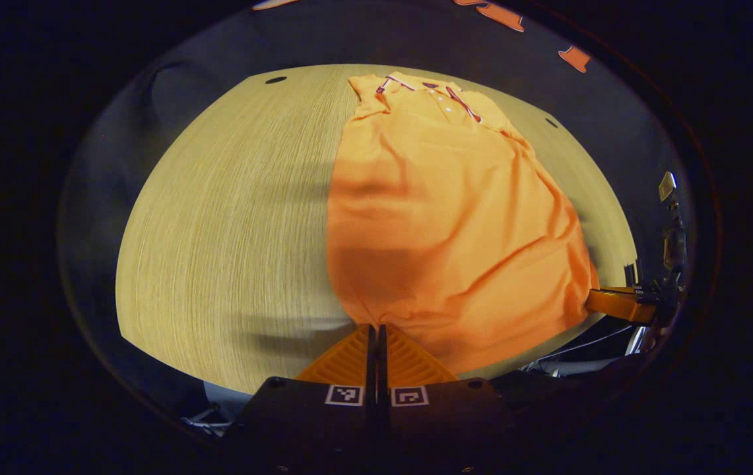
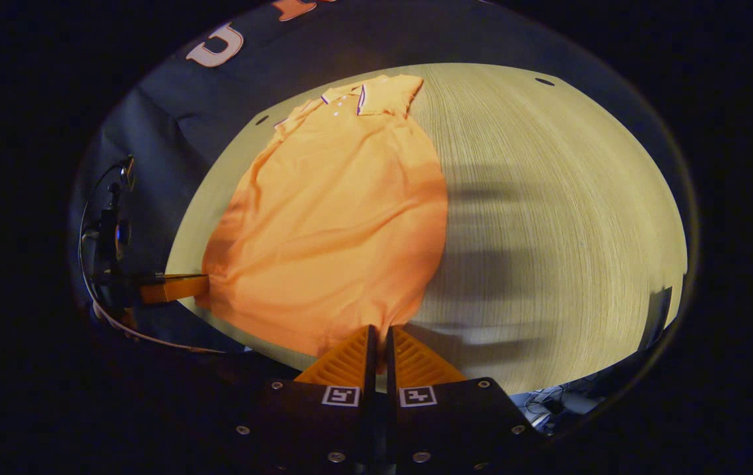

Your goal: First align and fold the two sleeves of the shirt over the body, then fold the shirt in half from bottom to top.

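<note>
An orange polo shirt point(image 1: 442, 218) lies flat on the wooden table point(image 1: 231, 231), collar at the far edge, both sleeves folded in over the body. My left gripper point(image 1: 376, 328) is shut on the shirt's near left hem corner. In the right gripper view the same shirt point(image 2: 330, 218) stretches away from me, and my right gripper point(image 2: 379, 330) is shut on the near right hem corner. Each view catches the other gripper at the opposite hem corner: the right gripper point(image 1: 614, 303) in the left gripper view, the left gripper point(image 2: 178, 288) in the right gripper view.
Bare wooden tabletop point(image 2: 561, 231) lies to either side of the shirt. The table's near edge runs just under the hem. Small dark holes point(image 1: 275, 80) mark the table's far corners. Cables point(image 2: 152, 336) hang below the edge.
</note>
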Action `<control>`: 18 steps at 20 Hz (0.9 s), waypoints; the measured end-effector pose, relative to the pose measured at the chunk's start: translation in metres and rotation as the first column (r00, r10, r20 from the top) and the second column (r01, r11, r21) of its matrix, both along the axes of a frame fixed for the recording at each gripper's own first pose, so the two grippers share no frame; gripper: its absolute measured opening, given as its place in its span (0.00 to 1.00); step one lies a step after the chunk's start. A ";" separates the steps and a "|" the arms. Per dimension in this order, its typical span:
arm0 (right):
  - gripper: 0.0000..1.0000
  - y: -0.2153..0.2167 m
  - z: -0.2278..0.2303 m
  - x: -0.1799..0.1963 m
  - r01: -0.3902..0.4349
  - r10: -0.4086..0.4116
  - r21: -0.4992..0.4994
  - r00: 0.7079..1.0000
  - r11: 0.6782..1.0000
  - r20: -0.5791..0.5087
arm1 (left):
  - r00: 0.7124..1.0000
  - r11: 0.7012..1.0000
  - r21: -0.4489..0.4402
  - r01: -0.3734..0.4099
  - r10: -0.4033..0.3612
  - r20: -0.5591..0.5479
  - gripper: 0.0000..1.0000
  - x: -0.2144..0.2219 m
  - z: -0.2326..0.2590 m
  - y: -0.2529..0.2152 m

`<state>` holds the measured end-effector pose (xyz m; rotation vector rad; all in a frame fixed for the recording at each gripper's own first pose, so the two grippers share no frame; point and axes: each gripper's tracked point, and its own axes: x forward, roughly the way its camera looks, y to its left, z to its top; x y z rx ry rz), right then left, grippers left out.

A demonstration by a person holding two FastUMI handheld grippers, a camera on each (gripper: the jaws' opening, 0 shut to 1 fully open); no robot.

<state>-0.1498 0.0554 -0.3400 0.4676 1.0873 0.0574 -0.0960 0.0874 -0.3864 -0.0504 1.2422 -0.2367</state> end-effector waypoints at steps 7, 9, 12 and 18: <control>0.07 -0.004 0.038 0.056 0.056 -0.067 0.082 0.989 0.995 0.134 | 0.991 0.997 -0.071 0.004 0.006 0.134 0.01 0.062 0.043 -0.006; 0.07 -0.007 0.047 0.069 0.072 -0.088 0.100 0.982 0.992 0.168 | 0.985 0.996 -0.084 0.012 0.002 0.170 0.01 0.080 0.055 -0.009; 0.07 -0.009 0.066 0.088 0.104 -0.132 0.136 0.965 0.985 0.224 | 0.973 0.995 -0.103 0.018 0.007 0.232 0.01 0.108 0.072 -0.011; 0.06 -0.018 0.090 0.124 0.068 -0.081 0.053 0.952 0.996 0.296 | 0.951 0.991 -0.129 0.019 0.022 0.309 0.01 0.149 0.096 -0.013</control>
